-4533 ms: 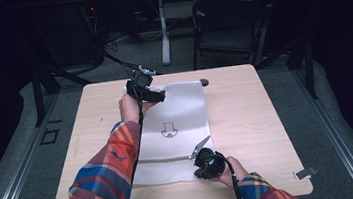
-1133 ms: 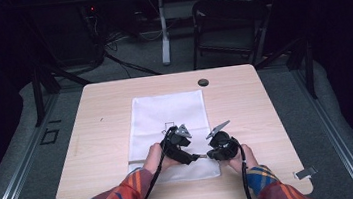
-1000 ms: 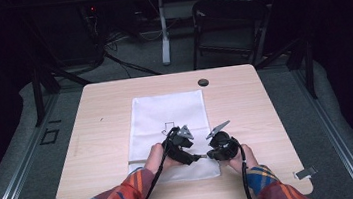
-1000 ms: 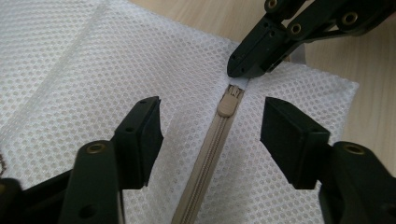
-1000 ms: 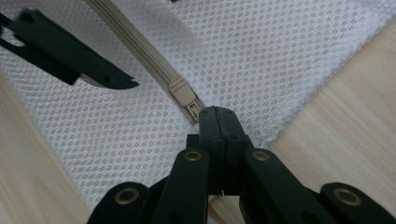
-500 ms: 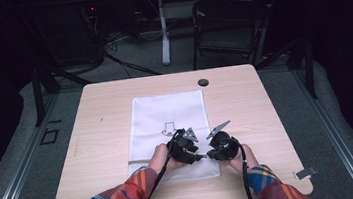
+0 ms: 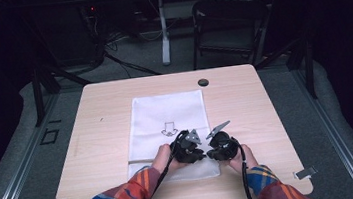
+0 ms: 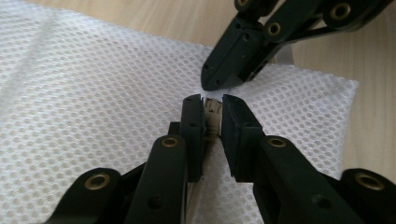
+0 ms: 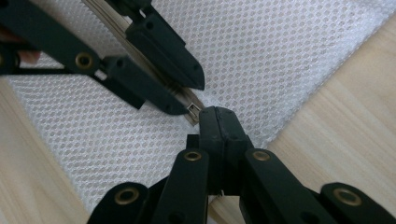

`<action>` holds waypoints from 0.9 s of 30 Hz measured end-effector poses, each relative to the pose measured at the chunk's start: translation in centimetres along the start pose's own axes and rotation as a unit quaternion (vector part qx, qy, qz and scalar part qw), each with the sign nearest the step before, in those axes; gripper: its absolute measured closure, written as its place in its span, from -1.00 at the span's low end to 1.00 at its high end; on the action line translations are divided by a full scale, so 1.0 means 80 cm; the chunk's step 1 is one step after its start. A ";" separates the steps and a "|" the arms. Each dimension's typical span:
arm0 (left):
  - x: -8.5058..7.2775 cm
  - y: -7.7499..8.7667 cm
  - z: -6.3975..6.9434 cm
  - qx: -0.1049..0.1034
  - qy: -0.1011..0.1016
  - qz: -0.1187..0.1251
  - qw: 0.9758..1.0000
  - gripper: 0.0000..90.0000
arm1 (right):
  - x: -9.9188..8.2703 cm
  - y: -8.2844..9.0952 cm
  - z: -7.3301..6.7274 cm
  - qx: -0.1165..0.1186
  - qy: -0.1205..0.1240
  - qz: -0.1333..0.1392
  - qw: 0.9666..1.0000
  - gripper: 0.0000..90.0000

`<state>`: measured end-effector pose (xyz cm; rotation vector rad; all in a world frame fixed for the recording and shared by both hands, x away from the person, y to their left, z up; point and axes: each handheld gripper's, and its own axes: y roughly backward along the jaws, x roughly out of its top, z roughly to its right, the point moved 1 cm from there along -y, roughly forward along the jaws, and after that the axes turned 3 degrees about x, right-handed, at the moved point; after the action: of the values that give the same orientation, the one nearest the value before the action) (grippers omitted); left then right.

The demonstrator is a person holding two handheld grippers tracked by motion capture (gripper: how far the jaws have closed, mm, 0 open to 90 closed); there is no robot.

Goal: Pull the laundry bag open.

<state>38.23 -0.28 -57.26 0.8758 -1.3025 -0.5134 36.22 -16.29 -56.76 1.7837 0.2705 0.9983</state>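
Note:
A white mesh bag (image 7: 166, 113) lies flat on the wooden table (image 7: 265, 99). Both grippers meet at its near right part. My left gripper (image 8: 213, 105) has just been closing, and its jaws now pinch the small beige zipper pull (image 8: 213, 117). In the high view the left gripper (image 7: 200, 153) points right, toward the right gripper (image 7: 208, 152). My right gripper (image 9: 217, 116) is shut on the mesh at the zipper's end (image 9: 194, 112), right beside the pull. The left gripper (image 9: 187, 95) shows tip to tip with it in the right gripper view.
A black arrow (image 7: 169, 129) is printed on the bag's middle. A round black grommet (image 7: 203, 82) sits near the table's far edge. A dark chair (image 7: 226, 23) and a white post stand beyond the table. Bare wood lies on both sides of the bag.
The left hand came from the bag's far end to its near part. Over the last second the left gripper edged right toward the right gripper, which stayed put.

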 end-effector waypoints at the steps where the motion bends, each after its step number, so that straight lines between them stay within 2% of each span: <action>1: 0.000 0.000 0.000 0.000 0.000 0.000 1.000 0.70 | 0.000 0.000 0.000 0.000 0.000 0.001 1.000 1.00; 2: 0.000 -0.001 0.000 0.000 0.002 -0.006 1.000 0.69 | 0.000 0.000 0.000 0.003 -0.002 0.003 1.000 1.00; 4: -0.001 -0.003 0.000 -0.005 0.010 -0.004 1.000 0.66 | 0.000 0.000 0.000 0.004 -0.004 0.003 1.000 1.00; 7: 0.001 -0.005 0.002 -0.001 0.005 -0.004 1.000 0.63 | 0.000 0.000 0.000 0.004 -0.005 0.003 1.000 1.00; 10: 0.003 -0.006 0.004 0.005 -0.003 -0.007 1.000 0.78 | 0.000 0.000 -0.001 0.003 -0.007 0.004 1.000 1.00; 13: 0.003 -0.006 0.003 0.004 0.001 -0.003 1.000 0.80 | -0.001 -0.001 -0.001 0.002 -0.012 0.011 1.000 1.00; 16: 0.001 -0.006 0.001 -0.003 0.012 -0.002 1.000 0.78 | -0.001 -0.001 0.000 0.000 -0.007 0.006 1.000 1.00; 21: 0.001 -0.006 -0.001 -0.004 0.016 -0.002 1.000 0.80 | 0.000 -0.001 0.000 0.004 -0.007 0.005 1.000 1.00; 22: 0.001 -0.006 -0.001 -0.009 0.019 0.003 1.000 0.81 | 0.000 -0.001 0.000 0.004 -0.008 0.005 1.000 1.00; 23: 0.002 -0.005 -0.002 -0.005 0.018 -0.005 1.000 0.81 | 0.000 -0.001 0.000 0.004 -0.008 0.005 1.000 1.00; 24: 0.002 -0.005 -0.002 -0.010 0.020 0.002 1.000 0.81 | -0.001 -0.001 0.000 0.003 -0.009 0.008 1.000 1.00; 27: 0.001 -0.003 -0.002 -0.010 0.023 -0.004 1.000 0.81 | -0.001 -0.001 0.001 0.002 -0.006 0.007 1.000 1.00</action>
<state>38.47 -0.46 -57.41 0.8708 -1.2502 -0.5084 36.23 -16.34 -56.87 1.7965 0.2516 0.9970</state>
